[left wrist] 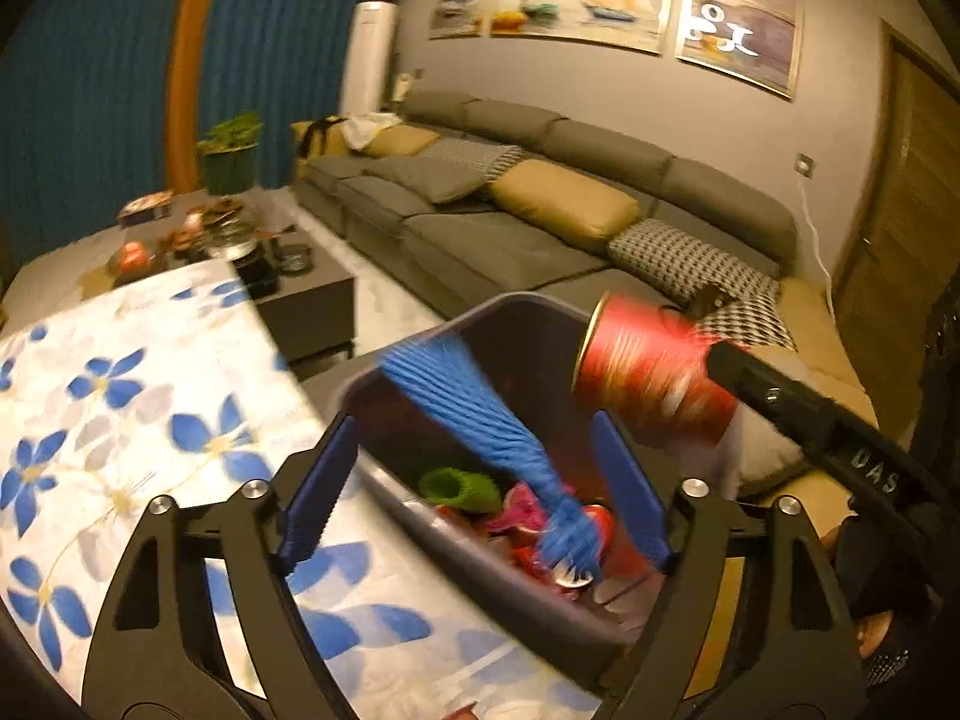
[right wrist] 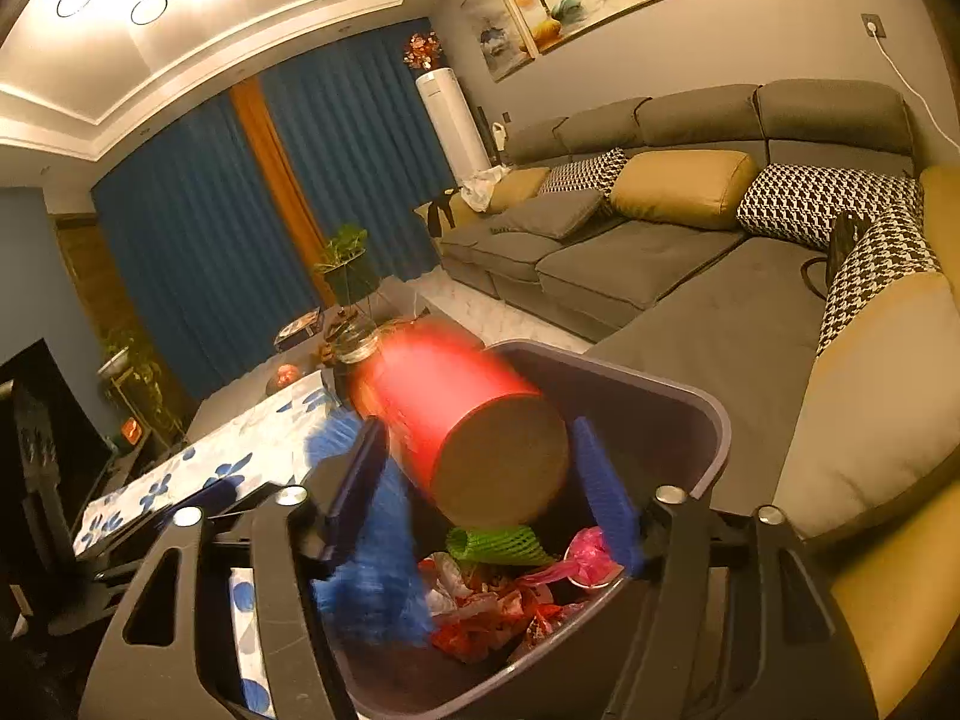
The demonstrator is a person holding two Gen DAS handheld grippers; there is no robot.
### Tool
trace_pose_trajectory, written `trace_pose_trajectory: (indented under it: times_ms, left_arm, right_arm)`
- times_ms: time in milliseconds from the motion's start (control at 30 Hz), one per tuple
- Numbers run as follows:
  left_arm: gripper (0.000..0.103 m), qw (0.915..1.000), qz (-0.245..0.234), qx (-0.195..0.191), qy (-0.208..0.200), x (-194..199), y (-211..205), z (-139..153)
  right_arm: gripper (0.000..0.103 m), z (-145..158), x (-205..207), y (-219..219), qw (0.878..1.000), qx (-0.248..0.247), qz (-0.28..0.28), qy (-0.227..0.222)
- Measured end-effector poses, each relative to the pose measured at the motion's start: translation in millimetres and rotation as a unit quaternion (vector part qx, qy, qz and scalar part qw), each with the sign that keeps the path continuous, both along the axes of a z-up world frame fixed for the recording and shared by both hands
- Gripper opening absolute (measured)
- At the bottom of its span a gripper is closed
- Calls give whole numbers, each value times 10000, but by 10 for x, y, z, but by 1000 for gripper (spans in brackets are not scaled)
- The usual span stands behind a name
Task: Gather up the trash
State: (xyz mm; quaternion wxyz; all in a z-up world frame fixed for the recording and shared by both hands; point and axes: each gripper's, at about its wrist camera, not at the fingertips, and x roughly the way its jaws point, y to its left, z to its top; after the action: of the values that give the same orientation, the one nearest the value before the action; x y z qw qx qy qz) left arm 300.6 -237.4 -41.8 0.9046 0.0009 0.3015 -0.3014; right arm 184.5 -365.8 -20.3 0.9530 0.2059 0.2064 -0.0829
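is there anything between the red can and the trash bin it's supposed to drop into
Nothing visible blocks it. The red can sits between the right gripper fingers directly above the open bin. Below it lie only trash already inside: a blue foam net, a green net and wrappers.

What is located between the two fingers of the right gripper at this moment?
In the right wrist view, a blurred red can sits between the open fingers of the right gripper, above the trash bin.
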Motion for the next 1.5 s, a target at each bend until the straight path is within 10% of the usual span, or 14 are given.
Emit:
trace_pose_trajectory:
  times_ms: [633,1500]
  left_arm:
    - [97,9780,1880,478,-766,-1130,1354,315]
    - [97,9676,2305,355,-971,-2387,2467,441]
  right_arm:
    - [98,252,-969,1369,9825,-1844,-198,-137]
    - [98,299,-2040,2420,9813,-1911,-23,-235]
